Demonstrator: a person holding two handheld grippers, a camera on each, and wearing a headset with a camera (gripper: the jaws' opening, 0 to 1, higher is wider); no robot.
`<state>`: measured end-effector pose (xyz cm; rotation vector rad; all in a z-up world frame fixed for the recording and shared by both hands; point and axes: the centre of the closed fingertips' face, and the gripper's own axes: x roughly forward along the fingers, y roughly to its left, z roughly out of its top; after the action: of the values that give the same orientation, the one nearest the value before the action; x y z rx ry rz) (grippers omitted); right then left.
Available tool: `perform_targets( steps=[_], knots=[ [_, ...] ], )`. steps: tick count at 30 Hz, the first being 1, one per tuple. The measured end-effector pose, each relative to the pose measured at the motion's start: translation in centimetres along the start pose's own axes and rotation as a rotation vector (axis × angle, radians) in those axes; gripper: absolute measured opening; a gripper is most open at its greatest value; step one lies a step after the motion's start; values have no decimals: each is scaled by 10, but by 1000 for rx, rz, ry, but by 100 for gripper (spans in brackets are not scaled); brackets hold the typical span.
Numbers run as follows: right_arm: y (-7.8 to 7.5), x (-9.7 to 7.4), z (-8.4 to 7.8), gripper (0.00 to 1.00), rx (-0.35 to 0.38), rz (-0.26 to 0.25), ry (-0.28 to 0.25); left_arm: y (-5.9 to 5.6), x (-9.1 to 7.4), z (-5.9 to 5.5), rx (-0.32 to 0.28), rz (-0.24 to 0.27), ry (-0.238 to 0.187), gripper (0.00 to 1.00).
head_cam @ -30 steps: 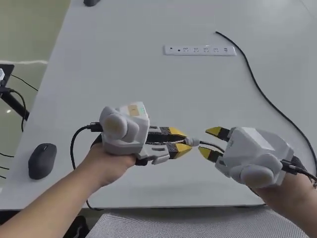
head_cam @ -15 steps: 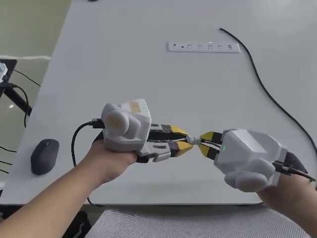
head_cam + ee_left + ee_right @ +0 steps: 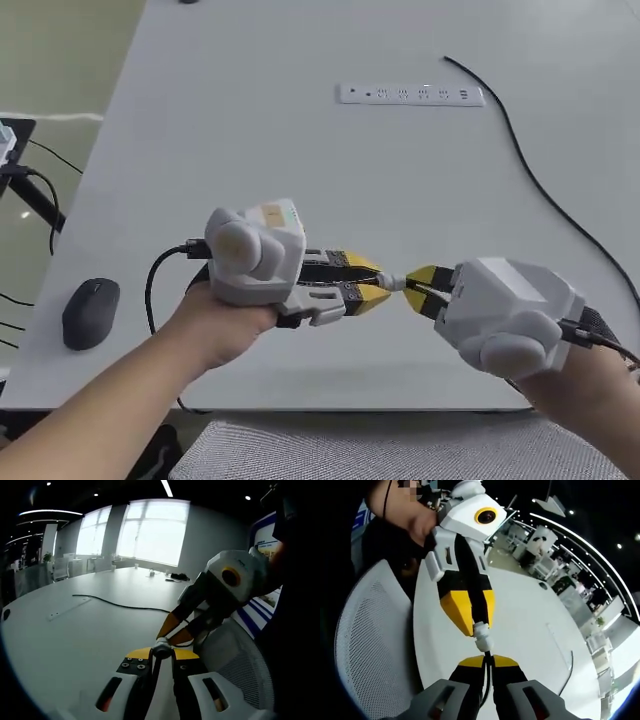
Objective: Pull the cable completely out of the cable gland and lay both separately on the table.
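Above the table's front edge both grippers meet tip to tip. My left gripper is shut on the small white cable gland, which shows between its yellow tips in the left gripper view. Just to the gland's right, my right gripper is shut on the thin black cable that runs out of it. In the right gripper view the cable sits between my own jaws, with the gland just beyond them, still on the cable and held by the left gripper.
A white power strip lies far back on the grey table. A long black cable curves down the table's right side. A dark mouse lies at the left edge. A mesh chair is below the front edge.
The right gripper has moved left up to the gland and its jaws have gone from open to shut on the cable. The left gripper has stayed put.
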<state>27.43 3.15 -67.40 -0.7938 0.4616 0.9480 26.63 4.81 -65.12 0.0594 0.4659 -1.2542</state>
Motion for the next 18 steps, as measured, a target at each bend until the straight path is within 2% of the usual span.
perform_targets(
  steps=[3, 4, 8, 10, 13, 18],
  knots=[
    [-3, -1, -5, 0, 42, -9, 7, 0, -1, 1, 2, 5, -4, 15],
    [-3, 0, -8, 0, 100, -10, 6, 1, -1, 1, 3, 8, -4, 15],
    [-10, 0, -21, 0, 255, -20, 9, 2, -2, 3, 2, 16, -11, 15],
    [-11, 0, -27, 0, 308, -22, 6, 2, -3, 4, 3, 18, -13, 15],
    [-13, 1, -44, 0, 434, -26, 15, 2, -2, 4, 5, 21, -13, 15],
    [-17, -1, -59, 0, 572, -36, 14, 0, -1, 4, 4, 23, -15, 15]
  ],
)
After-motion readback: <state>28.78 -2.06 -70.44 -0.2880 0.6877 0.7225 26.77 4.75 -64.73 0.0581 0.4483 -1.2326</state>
